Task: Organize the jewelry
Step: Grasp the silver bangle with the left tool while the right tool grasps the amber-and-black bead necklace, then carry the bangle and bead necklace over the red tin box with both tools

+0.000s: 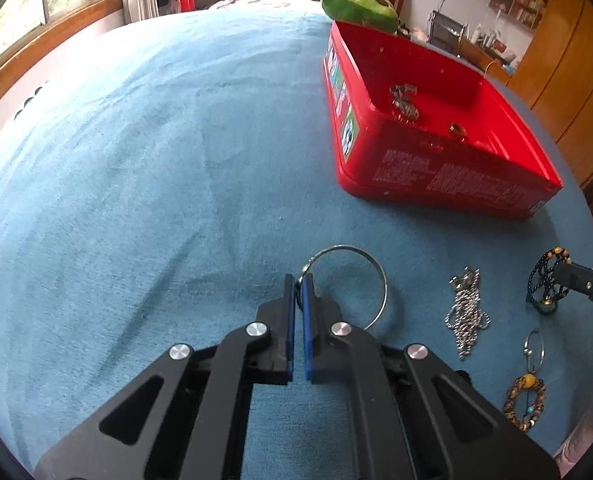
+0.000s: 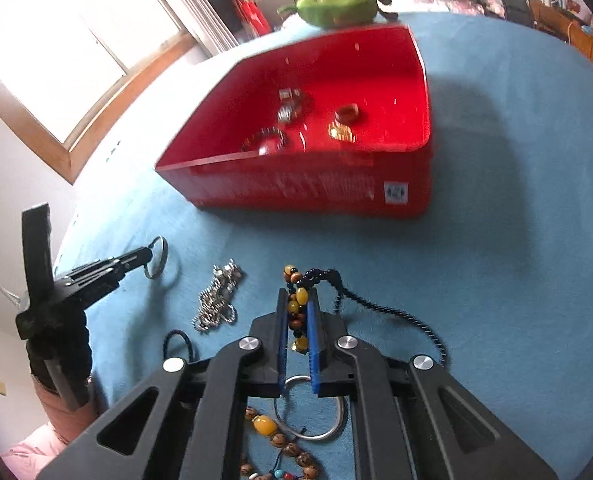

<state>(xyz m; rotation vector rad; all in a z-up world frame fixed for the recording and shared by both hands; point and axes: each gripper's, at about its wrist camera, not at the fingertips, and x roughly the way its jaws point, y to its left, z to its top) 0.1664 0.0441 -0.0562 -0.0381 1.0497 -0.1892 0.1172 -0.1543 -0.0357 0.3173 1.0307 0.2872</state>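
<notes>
My left gripper (image 1: 299,280) is shut on a thin silver bangle (image 1: 380,280) and holds it just above the blue cloth; it also shows in the right wrist view (image 2: 149,254). My right gripper (image 2: 298,294) is shut on a dark beaded bracelet (image 2: 376,304) with amber beads; its cord trails right on the cloth. The open red tin box (image 1: 448,176) stands ahead and holds several pieces of jewelry (image 2: 288,110). A silver chain (image 1: 466,312) lies on the cloth between the two grippers.
A brown bead bracelet with a yellow bead (image 1: 524,400) and a silver ring (image 2: 320,434) lie near my right gripper. A black hair tie (image 2: 176,340) lies on the cloth. A green plush toy (image 2: 336,4) sits behind the box. The table edge runs close on the right.
</notes>
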